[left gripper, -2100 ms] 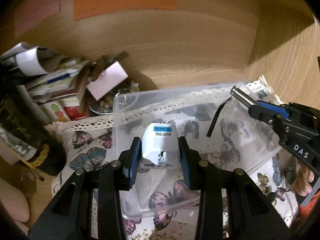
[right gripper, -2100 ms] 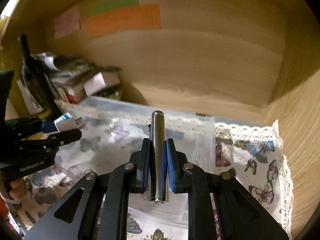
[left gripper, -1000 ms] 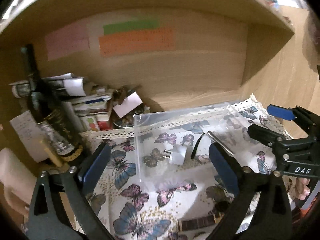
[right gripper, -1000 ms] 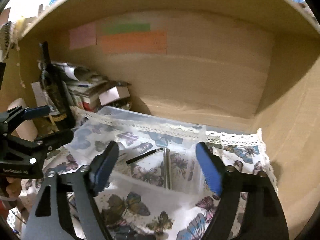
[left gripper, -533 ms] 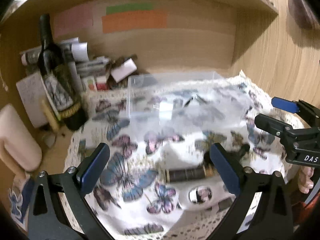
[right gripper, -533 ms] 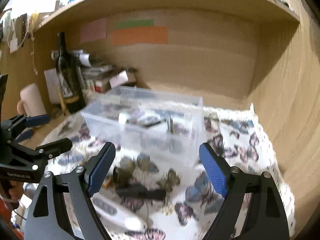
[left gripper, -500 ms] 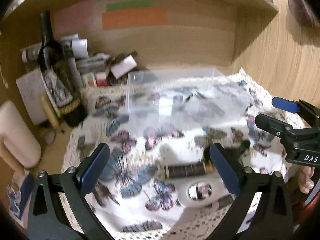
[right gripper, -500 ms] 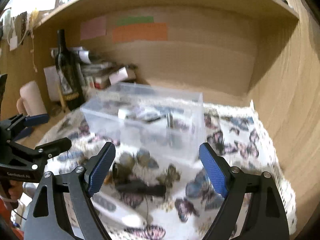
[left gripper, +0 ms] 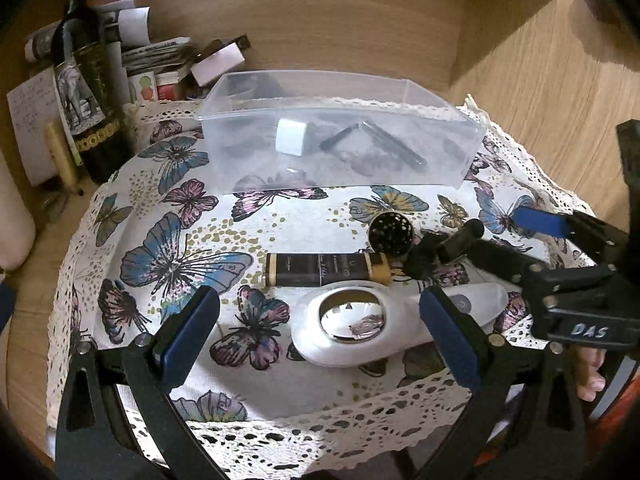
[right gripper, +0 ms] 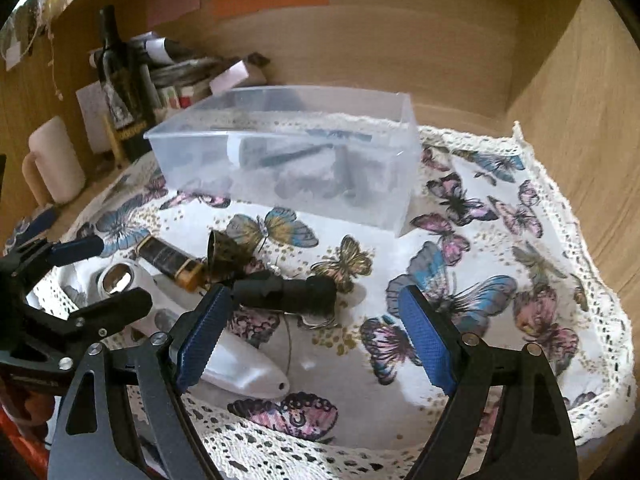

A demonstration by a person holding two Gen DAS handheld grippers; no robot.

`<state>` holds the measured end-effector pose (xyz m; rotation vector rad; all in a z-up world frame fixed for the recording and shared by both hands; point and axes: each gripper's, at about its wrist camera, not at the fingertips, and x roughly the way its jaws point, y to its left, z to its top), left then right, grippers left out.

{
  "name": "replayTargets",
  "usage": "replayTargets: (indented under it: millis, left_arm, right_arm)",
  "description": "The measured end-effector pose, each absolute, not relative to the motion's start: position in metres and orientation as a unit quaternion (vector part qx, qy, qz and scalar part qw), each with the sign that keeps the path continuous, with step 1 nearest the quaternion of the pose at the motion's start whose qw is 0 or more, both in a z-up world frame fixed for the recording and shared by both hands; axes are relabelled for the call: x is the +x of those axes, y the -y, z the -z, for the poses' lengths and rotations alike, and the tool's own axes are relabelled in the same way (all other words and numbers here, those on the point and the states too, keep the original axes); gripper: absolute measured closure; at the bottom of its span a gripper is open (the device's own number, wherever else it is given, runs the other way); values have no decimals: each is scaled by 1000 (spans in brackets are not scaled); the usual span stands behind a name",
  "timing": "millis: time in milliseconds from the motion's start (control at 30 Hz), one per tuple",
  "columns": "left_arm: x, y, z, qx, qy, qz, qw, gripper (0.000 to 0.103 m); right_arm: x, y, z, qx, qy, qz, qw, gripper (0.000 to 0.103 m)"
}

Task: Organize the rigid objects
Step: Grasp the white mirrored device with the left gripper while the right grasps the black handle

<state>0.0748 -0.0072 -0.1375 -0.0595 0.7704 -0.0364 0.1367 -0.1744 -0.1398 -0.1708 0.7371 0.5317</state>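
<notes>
A clear plastic box (left gripper: 448,110) (right gripper: 404,168) stands at the back of the butterfly cloth. Inside lie a white travel adaptor (left gripper: 291,136), a metal rod (left gripper: 394,146) and a thin black strip (left gripper: 340,138). In front of the box lie a dark tube (left gripper: 320,269) (right gripper: 166,258), a small brass bell (left gripper: 391,232) (right gripper: 226,256), a black flashlight (right gripper: 284,290) (left gripper: 444,246) and a white magnifier (left gripper: 360,326) (right gripper: 236,368). My left gripper (left gripper: 316,332) is open and empty above the magnifier. My right gripper (right gripper: 308,336) is open and empty just in front of the flashlight.
A dark wine bottle (left gripper: 86,76) (right gripper: 122,88), stacked papers and small boxes (left gripper: 160,60) crowd the back left. A pink mug (right gripper: 54,160) stands at the left. Wooden walls (left gripper: 540,60) close the back and right. The cloth's lace edge (right gripper: 320,452) hangs at the front.
Both grippers let go of the adaptor and the rod into the box, opened, and drew back and down toward the objects at the front of the cloth.
</notes>
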Motion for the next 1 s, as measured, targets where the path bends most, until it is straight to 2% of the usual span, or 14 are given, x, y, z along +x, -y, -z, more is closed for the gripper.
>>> replayTargets:
  millis: [233,267,333,433,600,800,900,1000]
  left_arm:
    - [76,20,138,-9,-375,39,926,3]
    - [78,21,140,-9,-374,37,926,5]
    - [82,19,144,-24,-387,48,920,20]
    - [83,13,146,-62,-390,68,916,31]
    - [77,13,146,-66,-381,64,920,34]
    - [76,20,147,-50,-375,51,924,31]
    - [76,14,147,-65,-369,46,926,38]
    - [77,10,146,-73,-369,41,926,39]
  right_arm:
    - [146,161,148,-91,-371,-264,886,22]
    - [149,160,150,-90,-376,-264,884,26]
    - [152,158,154,-86,-387,-268,878,33]
    - [154,157,157,-84,-396,-278,871,44]
    - [151,159,156,-83,-386,-274,877,44]
    - [148,168,151,-72,-376,-266,885,44]
    - [145,172,147,-69,-368,-261,890,44]
    - [143,178,142,-66,-360,-258,894,44]
